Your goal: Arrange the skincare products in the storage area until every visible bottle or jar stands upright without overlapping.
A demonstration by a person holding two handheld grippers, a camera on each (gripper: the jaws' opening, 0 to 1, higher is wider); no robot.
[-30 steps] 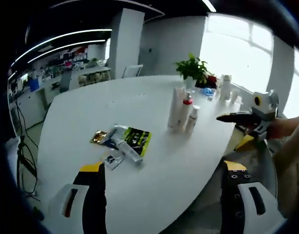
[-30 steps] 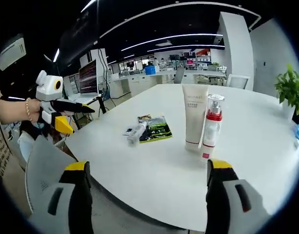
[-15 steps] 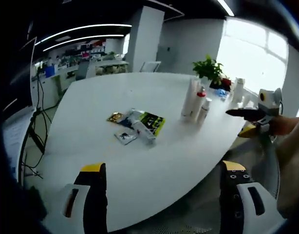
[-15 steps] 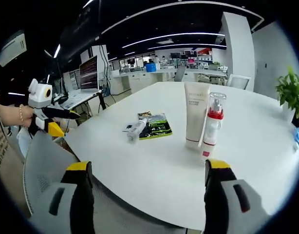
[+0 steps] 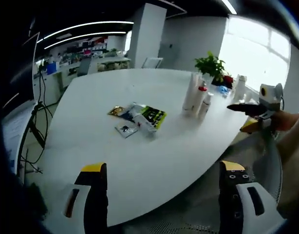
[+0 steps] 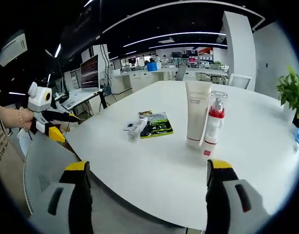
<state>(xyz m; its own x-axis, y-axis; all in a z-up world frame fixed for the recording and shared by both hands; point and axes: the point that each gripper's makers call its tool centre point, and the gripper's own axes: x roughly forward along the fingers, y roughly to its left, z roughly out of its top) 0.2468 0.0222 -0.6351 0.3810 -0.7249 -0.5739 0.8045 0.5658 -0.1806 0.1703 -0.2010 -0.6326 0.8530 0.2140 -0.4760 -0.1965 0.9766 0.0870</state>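
Three products stand upright in a tight group on the white table [image 5: 115, 161]: a tall white tube [image 5: 190, 92] [image 6: 197, 114], a clear pump bottle with a red collar [image 5: 200, 97] [image 6: 214, 124] and a small white bottle [image 5: 206, 105]. A white tube [image 5: 142, 123] [image 6: 137, 128] lies flat beside a green sachet [image 5: 153, 116] [image 6: 158, 126], a gold sachet [image 5: 116, 111] and a small sachet [image 5: 125, 129]. My left gripper [image 5: 161, 197] [image 6: 62, 117] hangs open off the near table edge, holding nothing. My right gripper [image 6: 147, 197] [image 5: 247, 108] is open and empty too, short of the standing group.
A potted plant [image 5: 211, 66] [image 6: 289, 90] and more white bottles [image 5: 239, 87] stand at the table's far end. A grey mesh chair [image 6: 42, 161] sits under the near edge. Desks and monitors [image 6: 89, 73] fill the office behind.
The left gripper has pulled back and swung, so the table sits farther off in its view. In the right gripper view it has dropped lower and to the left. Nothing on the table moved.
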